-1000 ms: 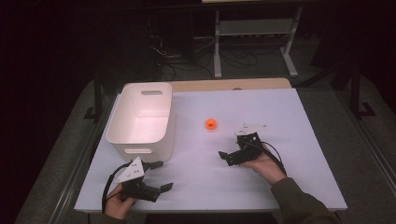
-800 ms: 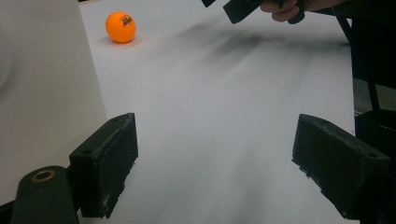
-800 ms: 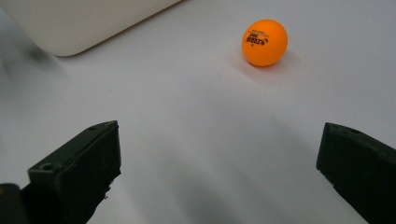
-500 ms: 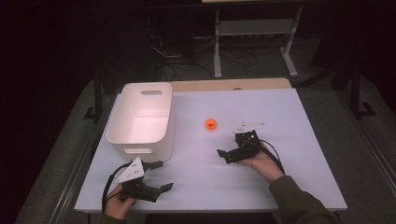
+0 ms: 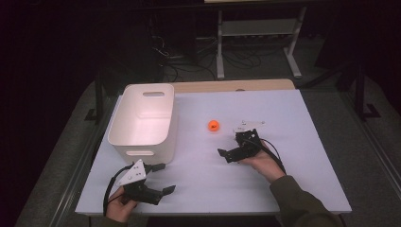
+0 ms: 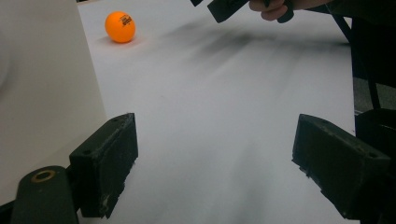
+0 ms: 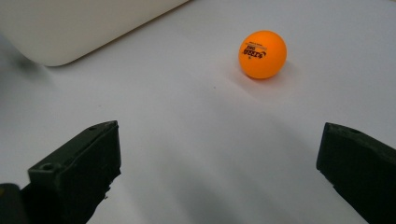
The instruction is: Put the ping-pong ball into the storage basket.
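Observation:
An orange ping-pong ball (image 5: 213, 125) lies on the white table, right of a white plastic bin (image 5: 142, 153). My right gripper (image 5: 229, 144) is held open just in front and to the right of the ball, with nothing between its jaws. In the right gripper view the ball (image 7: 262, 54) sits ahead, a little right of centre, beyond the open gripper (image 7: 224, 172). My left gripper (image 5: 166, 178) rests open near the table's front edge, beside the bin's front corner. In the left gripper view, the ball (image 6: 120, 26) is far off at upper left, past the open gripper (image 6: 224, 168).
The bin's wall (image 6: 42, 84) runs close along the left jaw in the left gripper view, and its rounded corner (image 7: 70, 28) crosses the top left of the right gripper view. A wooden strip (image 5: 236, 86) borders the table's far edge. Metal stands and cables lie on the dark floor beyond.
My right gripper has edged forward and slightly left, closer to the ball. The left gripper, ball and bin have stayed put.

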Motion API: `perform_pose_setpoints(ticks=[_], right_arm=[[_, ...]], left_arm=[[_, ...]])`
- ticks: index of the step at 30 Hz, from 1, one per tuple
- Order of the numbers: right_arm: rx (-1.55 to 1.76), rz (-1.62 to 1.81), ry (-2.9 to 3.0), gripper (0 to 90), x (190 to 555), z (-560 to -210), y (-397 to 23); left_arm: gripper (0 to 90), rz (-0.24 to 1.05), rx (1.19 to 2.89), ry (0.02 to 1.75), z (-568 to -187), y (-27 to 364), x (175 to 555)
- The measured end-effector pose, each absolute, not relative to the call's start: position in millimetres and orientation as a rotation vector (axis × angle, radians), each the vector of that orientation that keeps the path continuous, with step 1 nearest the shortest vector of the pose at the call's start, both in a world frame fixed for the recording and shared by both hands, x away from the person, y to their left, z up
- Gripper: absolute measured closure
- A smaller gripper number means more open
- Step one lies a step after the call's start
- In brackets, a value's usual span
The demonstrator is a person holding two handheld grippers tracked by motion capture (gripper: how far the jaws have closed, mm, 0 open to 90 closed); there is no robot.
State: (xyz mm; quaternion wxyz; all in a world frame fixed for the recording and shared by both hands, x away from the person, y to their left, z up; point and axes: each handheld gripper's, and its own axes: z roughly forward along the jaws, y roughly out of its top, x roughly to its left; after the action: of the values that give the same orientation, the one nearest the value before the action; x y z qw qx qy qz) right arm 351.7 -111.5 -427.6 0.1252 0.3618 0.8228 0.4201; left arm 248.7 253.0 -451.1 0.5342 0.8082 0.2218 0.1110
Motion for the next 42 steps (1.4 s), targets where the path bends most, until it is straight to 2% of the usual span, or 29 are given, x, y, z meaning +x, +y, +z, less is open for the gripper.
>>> perform_pose_setpoints(ticks=[42], right_arm=[[1.039,1.222,2.388,0.0,372,-423,-96]], left_arm=[[14.1,0.263,1.929,0.528,-451,253,249]])
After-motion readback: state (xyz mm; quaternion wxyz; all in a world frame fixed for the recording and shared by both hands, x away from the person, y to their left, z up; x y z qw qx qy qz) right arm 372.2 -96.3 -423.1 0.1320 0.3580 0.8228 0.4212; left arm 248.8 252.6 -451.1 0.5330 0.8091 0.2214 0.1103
